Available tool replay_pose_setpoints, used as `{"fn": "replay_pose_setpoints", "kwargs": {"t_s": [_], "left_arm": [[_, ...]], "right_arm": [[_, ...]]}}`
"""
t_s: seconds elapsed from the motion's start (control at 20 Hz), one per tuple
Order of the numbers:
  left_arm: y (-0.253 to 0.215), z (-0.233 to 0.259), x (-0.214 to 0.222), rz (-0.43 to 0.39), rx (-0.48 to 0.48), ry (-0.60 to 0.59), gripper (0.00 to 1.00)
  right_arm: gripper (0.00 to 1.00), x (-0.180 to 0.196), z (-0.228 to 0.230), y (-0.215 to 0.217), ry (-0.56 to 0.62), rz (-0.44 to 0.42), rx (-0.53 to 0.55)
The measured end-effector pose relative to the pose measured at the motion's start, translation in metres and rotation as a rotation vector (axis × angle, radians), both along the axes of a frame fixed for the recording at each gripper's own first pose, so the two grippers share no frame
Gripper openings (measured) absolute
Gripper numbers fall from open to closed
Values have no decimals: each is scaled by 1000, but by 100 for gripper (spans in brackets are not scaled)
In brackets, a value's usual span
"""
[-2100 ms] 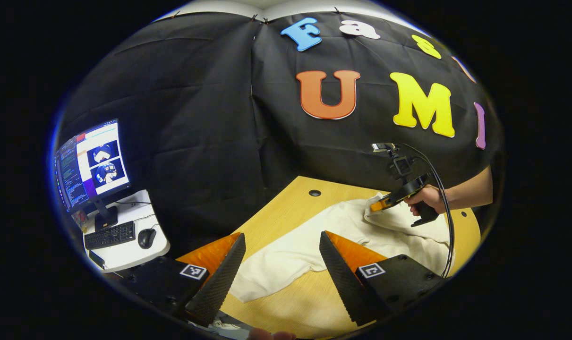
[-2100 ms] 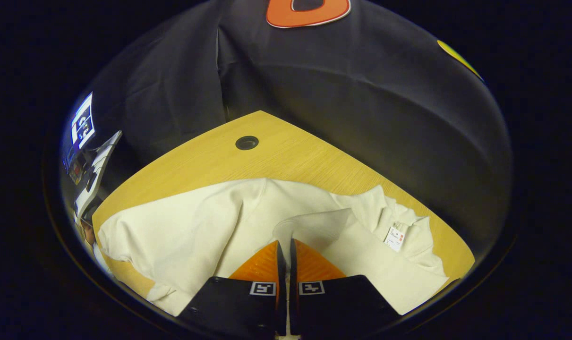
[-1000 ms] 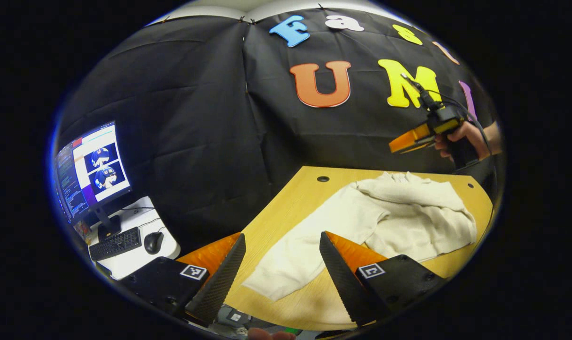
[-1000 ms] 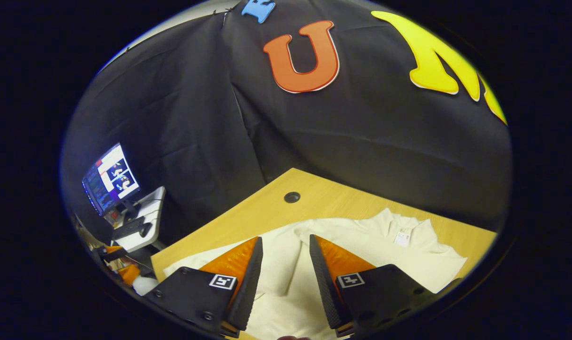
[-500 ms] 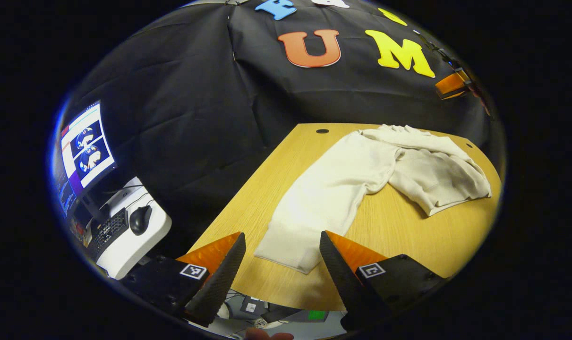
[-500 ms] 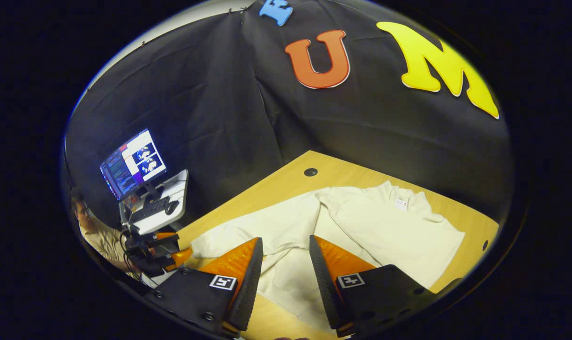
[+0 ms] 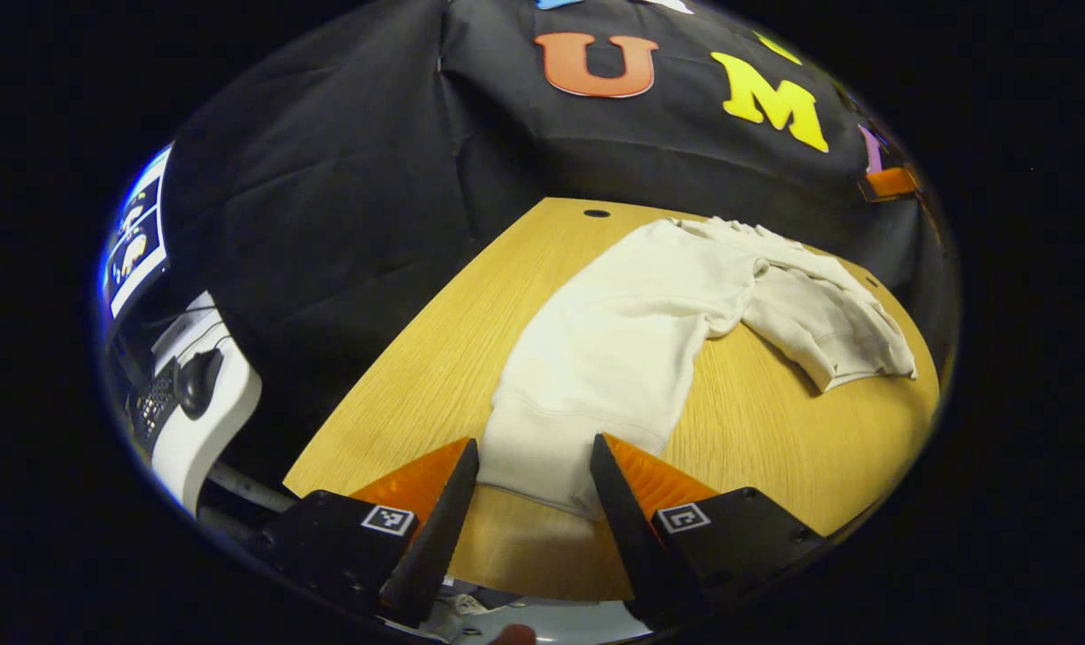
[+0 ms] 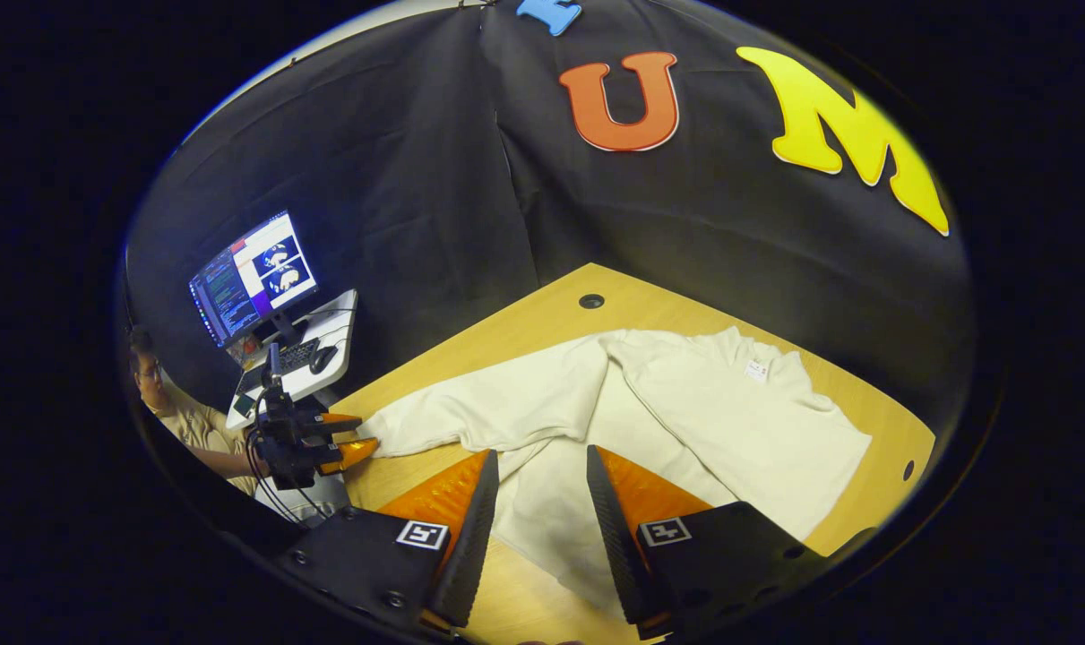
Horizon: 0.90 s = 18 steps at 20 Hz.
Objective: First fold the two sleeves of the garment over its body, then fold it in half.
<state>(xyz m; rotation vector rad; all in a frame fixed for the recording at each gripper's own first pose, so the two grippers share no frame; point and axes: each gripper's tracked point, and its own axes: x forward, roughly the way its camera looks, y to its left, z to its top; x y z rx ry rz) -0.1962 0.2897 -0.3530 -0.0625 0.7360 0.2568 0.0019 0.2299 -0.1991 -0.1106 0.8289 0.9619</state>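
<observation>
Left gripper view: your cream long-sleeved fabric garment [image 7: 650,322] lies on the light wooden table [image 7: 417,358], one sleeve stretched toward you, its cuff between the spread fingers of your left gripper [image 7: 533,488], which are not pinching it. Right gripper view: your right gripper [image 8: 542,502] hovers above the garment's body with fingers spread; the other sleeve is folded over it.

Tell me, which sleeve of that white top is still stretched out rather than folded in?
The sleeve reaching toward the left claw, its cuff between the open fingers. The other sleeve already lies folded across the body.
</observation>
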Motion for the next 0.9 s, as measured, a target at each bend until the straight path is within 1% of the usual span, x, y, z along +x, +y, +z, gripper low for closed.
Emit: {"fn": "replay_pose_setpoints", "kwargs": {"t_s": [0.1,0.15,0.2,0.25,0.35,0.4,0.5,0.55,0.6,0.7,0.8,0.9], "left_arm": [[-9,0,4,-31,-16,1,76],[-12,0,4,-35,-12,6,58],[-13,0,5,-42,-10,15,43],[-16,1,6,-50,-20,24,40],[-15,1,7,-32,-32,38,18],[-14,0,7,-26,-45,43,13],[-14,1,8,-11,-76,48,8],[-14,2,8,-6,-88,55,0],[-16,4,9,-6,-102,60,5],[-19,9,9,-11,-116,63,4],[-20,19,11,6,-140,39,3],[-22,30,13,30,-176,28,3]], "right_arm": [[63,-3,4,1,-8,2,6],[63,-5,5,-1,-13,3,7],[61,-7,6,-3,-22,9,2],[63,-8,5,-6,-32,11,-3],[63,-9,8,-11,-29,3,5],[63,-9,8,-14,-25,-9,8],[63,-9,9,-21,-18,-34,20],[61,-10,9,-27,-12,-49,26],[63,-9,9,-32,-10,-60,26],[63,-5,9,-44,2,-90,32],[63,-4,16,-57,16,-129,64],[61,-11,21,-71,51,-162,102]]}}
